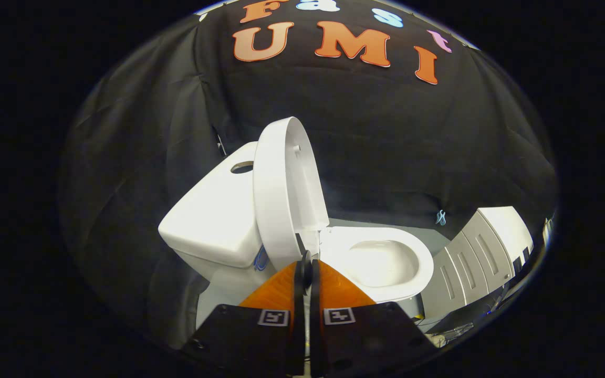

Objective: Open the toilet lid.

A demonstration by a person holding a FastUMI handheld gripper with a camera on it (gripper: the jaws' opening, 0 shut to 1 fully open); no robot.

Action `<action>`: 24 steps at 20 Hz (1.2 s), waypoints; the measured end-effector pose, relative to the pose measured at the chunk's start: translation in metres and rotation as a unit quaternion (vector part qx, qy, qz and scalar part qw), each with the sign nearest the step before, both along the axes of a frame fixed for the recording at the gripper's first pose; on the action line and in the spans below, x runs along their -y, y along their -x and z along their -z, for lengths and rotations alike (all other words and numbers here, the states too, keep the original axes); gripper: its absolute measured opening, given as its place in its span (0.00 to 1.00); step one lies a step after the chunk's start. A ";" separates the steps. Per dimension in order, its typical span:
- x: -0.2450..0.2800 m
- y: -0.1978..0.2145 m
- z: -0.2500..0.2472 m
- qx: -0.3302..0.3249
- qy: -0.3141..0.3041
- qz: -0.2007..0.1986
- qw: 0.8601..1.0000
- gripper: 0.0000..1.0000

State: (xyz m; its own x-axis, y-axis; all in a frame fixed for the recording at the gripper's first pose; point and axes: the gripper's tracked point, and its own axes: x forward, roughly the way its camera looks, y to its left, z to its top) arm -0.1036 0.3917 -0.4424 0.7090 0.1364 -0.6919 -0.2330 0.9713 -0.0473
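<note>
The gripper [308, 260] has its two orange fingers [276, 291] pressed together, tips meeting with only a thin dark seam between them and nothing caught there. Each black finger mount carries a small square marker [273, 317] near its base.

Just ahead of the fingertips stands the toilet lid [281, 194], raised nearly upright, with its lower edge right at the tips; whether they touch it cannot be told. The lid's pale underside faces right of the fingers, toward the open seat.

Ahead and to the right of the fingers lies the toilet seat [423, 262], a white ring around the bowl [381, 262], fully uncovered.

Ahead and to the left, behind the lid, sits the white cistern [213, 220], with a round flush button [242, 167] on its top. The lid leans back close to it.

Further right, beyond the seat, a grey cabinet [465, 268] with drawer fronts stands on the floor.

Beyond everything hangs the booth's black cloth wall [386, 136].
</note>
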 end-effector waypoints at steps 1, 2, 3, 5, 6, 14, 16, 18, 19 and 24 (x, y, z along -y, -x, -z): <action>-0.002 0.000 -0.001 -0.002 -0.003 -0.004 1.000 0.21; -0.002 -0.001 -0.002 -0.001 -0.006 -0.005 1.000 0.27; -0.003 0.000 -0.005 0.002 -0.011 -0.005 1.000 0.37; -0.002 -0.002 -0.016 0.017 -0.016 -0.006 1.000 0.53; 0.000 -0.005 -0.021 0.026 -0.015 -0.008 1.000 0.65; 0.036 -0.028 -0.098 0.096 -0.057 0.020 0.993 0.97; 0.059 -0.035 -0.119 0.117 -0.054 0.030 0.991 0.97; 0.082 -0.039 -0.142 0.138 -0.050 0.036 0.989 0.97; 0.093 -0.042 -0.151 0.151 -0.044 0.041 0.987 0.97; 0.146 -0.050 -0.195 0.191 -0.055 0.070 0.978 0.97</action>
State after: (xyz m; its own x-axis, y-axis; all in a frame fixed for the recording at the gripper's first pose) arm -0.0538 0.2453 -0.2470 0.9300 0.0786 -0.3591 -0.0836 0.9965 0.0015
